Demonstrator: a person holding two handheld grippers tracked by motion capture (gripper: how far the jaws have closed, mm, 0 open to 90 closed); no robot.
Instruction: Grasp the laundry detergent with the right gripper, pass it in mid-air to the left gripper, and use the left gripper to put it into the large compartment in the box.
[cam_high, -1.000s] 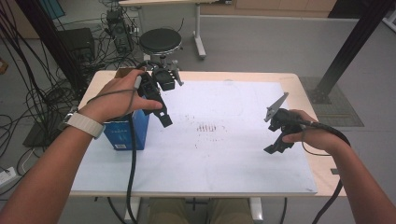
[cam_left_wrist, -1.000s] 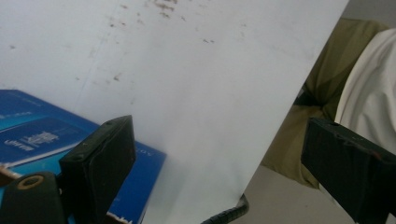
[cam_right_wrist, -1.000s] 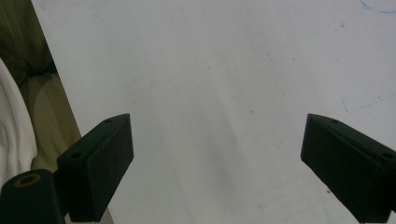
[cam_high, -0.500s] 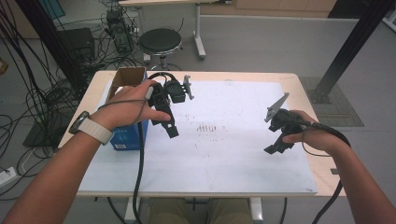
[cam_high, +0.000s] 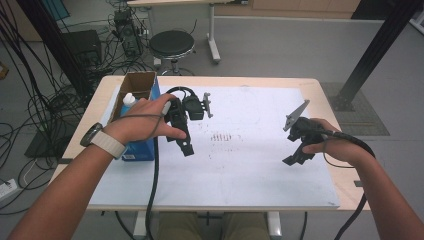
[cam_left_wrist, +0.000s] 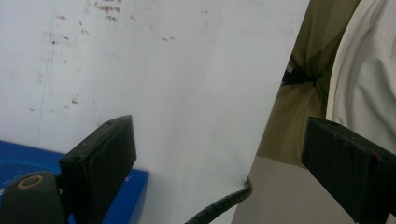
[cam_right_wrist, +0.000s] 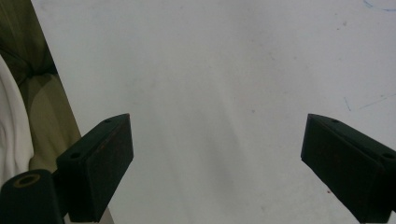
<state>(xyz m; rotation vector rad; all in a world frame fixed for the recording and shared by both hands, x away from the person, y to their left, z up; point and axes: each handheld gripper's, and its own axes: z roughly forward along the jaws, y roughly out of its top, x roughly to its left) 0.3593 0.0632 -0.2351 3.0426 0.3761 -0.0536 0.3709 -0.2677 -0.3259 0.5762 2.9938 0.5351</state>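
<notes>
1. The left hand (cam_high: 150, 117) reached in from the lower left, its forearm running diagonally up across the table's near left corner, a watch with a pale strap on the wrist.
2. That hand wrapped over the body of the left gripper (cam_high: 186, 146), which pointed down and toward the person, over the white sheet (cam_high: 240, 170) just right of the blue box (cam_high: 137, 149).
3. In the left gripper view its jaws stood wide apart with nothing between them; white sheet, a corner of the blue box and the table's near edge lay beyond them.
4. A black cable trailed from the left gripper down over the table's front edge.
5. The blue box stood at the table's left side, its brown cardboard flaps open at the top, with a white-capped bottle (cam_high: 128, 100) upright inside it near the front. The left hand lay just in front of the box's right side; whether it touched the box I could not tell.
6. The right hand (cam_high: 325, 142) came in from the lower right, forearm angled up and left, fingers closed round the right gripper (cam_high: 295, 159).
7. The right gripper sat over the sheet's right part, its grey plate tilted up and away, well apart from the box.
8. The right gripper view showed its jaws wide apart and empty over bare white sheet.
</notes>
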